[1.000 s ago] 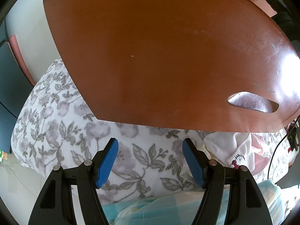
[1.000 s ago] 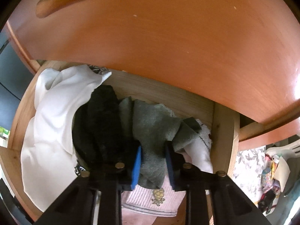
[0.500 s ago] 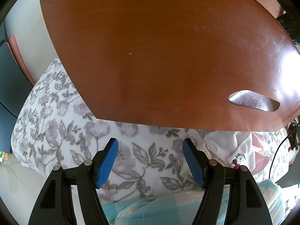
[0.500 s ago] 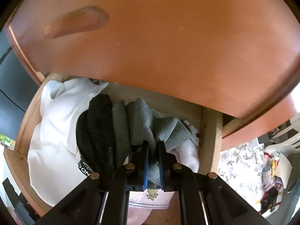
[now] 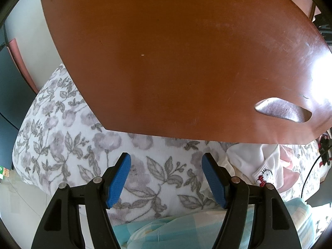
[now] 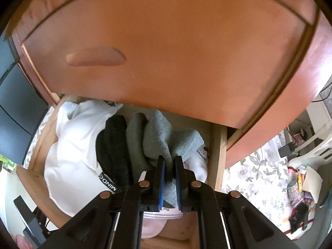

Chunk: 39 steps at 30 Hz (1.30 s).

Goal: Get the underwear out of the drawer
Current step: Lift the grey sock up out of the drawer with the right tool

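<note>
**A:** Between the blue pads of the right gripper [image 6: 170,178] sits a pinched fold of the grey knit underwear [image 6: 166,137]; the jaws have just been closing and now stand narrow, clamped on the cloth. Most of the garment is draped over the pile inside the open drawer [image 6: 215,155], toward its right side.

**B:** How do you think it will handle?

**A:** Soft, light and limp, I'd judge. It should trail and stretch rather than lift as one piece, and a rough knit is unlikely to slip from ribbed pads. A bunched fold is the right hold; a single thin edge could pull free.

**B:** What might it drag along?

**A:** The dark knit piece [image 6: 113,145] lies just to its left, touching it, and the white garment [image 6: 72,149] further left. A pink waistband [image 6: 159,215] lies beneath, near the front.

**B:** Room to move?

**A:** Tight at the far side: the closed drawer front above [image 6: 176,51] overhangs the cloth. The drawer's right wall is near. Open room lies up and toward the near side.

**B:** And the other hand?

**A:** The left gripper [image 5: 166,178] hangs wide and empty over the flowered blanket [image 5: 62,141].
</note>
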Each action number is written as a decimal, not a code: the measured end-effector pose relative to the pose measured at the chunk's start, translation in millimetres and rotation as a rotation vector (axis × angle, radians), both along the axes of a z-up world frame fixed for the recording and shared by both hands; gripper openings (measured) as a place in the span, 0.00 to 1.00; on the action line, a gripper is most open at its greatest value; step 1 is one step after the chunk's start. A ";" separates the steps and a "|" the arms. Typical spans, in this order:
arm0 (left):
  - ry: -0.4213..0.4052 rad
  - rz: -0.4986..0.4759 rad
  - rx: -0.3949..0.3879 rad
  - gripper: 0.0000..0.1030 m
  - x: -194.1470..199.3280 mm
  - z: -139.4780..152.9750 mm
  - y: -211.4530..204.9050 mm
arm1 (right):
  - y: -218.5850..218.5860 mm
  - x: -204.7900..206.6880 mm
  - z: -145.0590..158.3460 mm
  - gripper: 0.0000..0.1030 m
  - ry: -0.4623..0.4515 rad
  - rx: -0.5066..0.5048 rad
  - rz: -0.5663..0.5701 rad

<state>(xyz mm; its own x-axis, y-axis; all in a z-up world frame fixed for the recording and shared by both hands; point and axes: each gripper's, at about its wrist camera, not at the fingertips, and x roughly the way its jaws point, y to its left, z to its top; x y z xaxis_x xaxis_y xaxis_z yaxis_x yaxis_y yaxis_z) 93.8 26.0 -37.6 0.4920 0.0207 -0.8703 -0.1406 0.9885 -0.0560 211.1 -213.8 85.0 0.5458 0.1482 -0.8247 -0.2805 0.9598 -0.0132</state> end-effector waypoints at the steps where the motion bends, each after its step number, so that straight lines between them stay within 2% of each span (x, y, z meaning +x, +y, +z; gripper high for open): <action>1: -0.001 0.000 0.001 0.70 -0.3 0.2 0.0 | -0.5 -2.5 4.3 0.09 -0.008 0.001 0.000; 11: -0.001 -0.002 0.017 0.70 -1.1 1.8 -1.6 | 5.9 -25.3 35.8 0.09 -0.075 0.003 0.016; 30: -0.009 0.012 0.057 0.70 -3.4 4.6 -3.2 | 5.6 -74.7 109.6 0.08 -0.272 0.000 0.018; 39: -0.011 0.015 0.097 0.70 -5.3 6.6 -7.7 | -3.4 -113.6 146.8 0.09 -0.377 0.022 0.009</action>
<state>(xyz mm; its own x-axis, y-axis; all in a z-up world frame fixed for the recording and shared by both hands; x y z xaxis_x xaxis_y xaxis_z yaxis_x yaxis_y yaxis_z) 88.5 18.3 -31.0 0.5008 0.1120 -0.8583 -0.1551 0.9872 0.0383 97.4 -217.2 231.8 0.8090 0.1702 -0.5626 -0.2686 0.9584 -0.0964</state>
